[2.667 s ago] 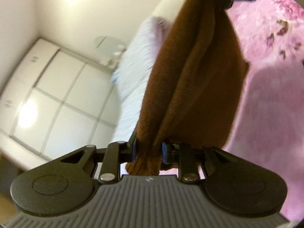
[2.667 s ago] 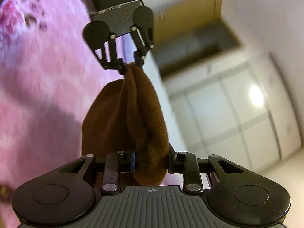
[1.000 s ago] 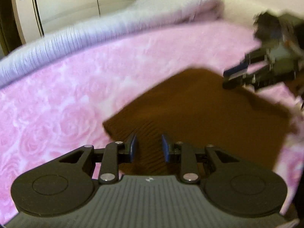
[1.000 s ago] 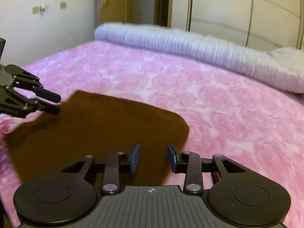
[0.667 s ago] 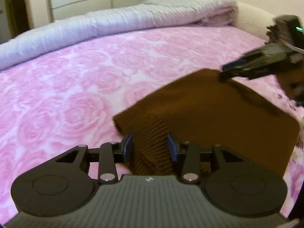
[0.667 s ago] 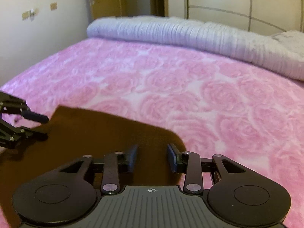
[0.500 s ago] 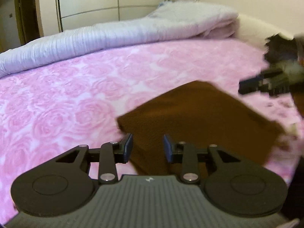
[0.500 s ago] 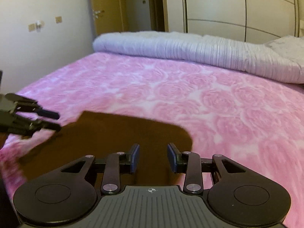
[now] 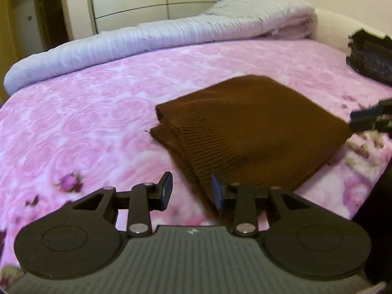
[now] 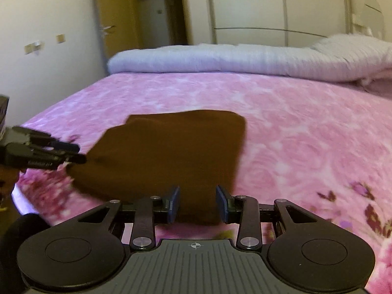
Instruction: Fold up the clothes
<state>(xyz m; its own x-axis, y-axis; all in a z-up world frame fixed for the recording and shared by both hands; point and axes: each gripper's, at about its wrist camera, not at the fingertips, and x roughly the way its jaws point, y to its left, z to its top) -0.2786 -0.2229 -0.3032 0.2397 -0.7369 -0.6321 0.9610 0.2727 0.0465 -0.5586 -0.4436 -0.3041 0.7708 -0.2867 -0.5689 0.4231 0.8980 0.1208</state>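
A folded brown knit sweater [image 9: 250,127] lies flat on the pink rose bedspread [image 9: 80,122]; it also shows in the right wrist view [image 10: 171,147]. My left gripper [image 9: 191,191] is open and empty, just short of the sweater's ribbed near corner. My right gripper [image 10: 198,204] is open and empty at the sweater's near edge. Each gripper shows in the other's view, at the far right [image 9: 367,120] and the far left [image 10: 49,153], both beside the sweater's ends.
A rolled white duvet [image 9: 152,39] lies along the far side of the bed. A dark pile [image 9: 372,56] sits at the right. White wardrobe doors [image 10: 276,12] and a wooden door [image 10: 115,12] stand behind. The bed's edge [image 10: 17,191] is at the left.
Both grippers held the sweater up, laid it on the bed and opened. Since half a second ago both have drawn back a little toward the bed's near edge.
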